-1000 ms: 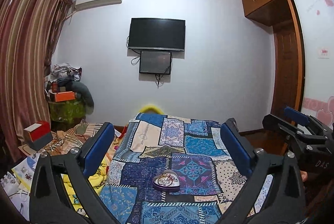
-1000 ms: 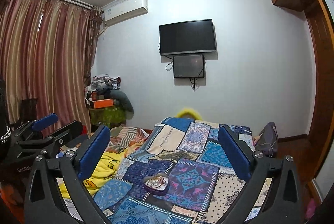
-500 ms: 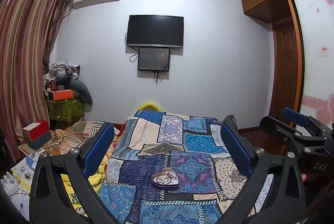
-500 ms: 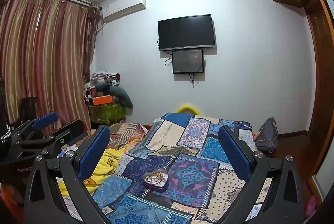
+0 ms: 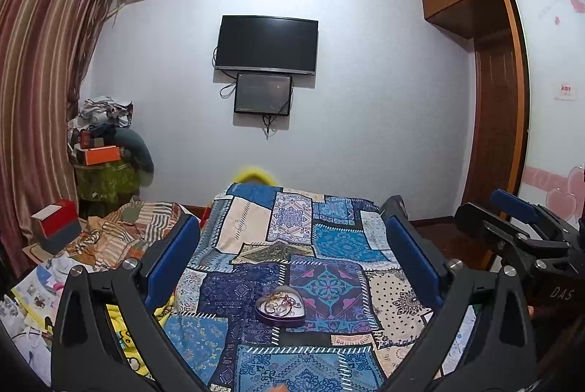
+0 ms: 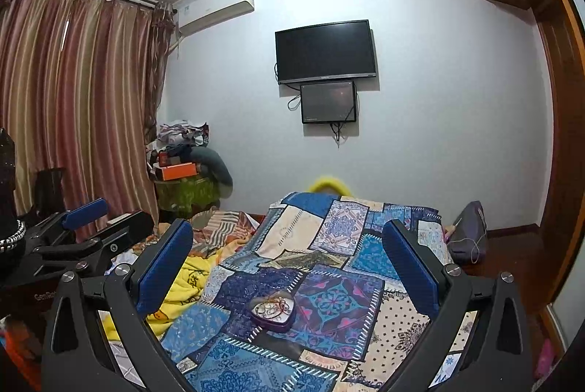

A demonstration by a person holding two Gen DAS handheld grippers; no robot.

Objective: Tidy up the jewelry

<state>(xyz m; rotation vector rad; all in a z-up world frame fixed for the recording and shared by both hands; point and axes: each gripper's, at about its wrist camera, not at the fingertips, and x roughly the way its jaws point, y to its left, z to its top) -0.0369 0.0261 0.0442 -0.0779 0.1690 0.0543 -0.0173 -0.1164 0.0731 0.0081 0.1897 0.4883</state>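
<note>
A purple heart-shaped tin (image 5: pixel 280 308) lies open on the patchwork bedspread (image 5: pixel 329 246); it holds a tangle of rings and chains. It also shows in the right wrist view (image 6: pixel 272 311). My left gripper (image 5: pixel 292 246) is open and empty, held above and short of the tin. My right gripper (image 6: pixel 289 251) is open and empty too, at about the same distance. The right gripper shows at the right edge of the left wrist view (image 5: pixel 512 227). The left gripper shows at the left of the right wrist view (image 6: pixel 91 235).
A yellow blanket (image 6: pixel 182 286) and striped cloth (image 5: pixel 139 227) lie left of the bedspread. A red and grey box (image 5: pixel 55 225) sits at far left. A dark bag (image 6: pixel 470 233) lies at the bed's right edge. A wardrobe (image 5: pixel 493 99) stands right.
Both grippers have tilted down and eased forward a little, so the tin sits slightly higher and nearer in each view. Both stay open.
</note>
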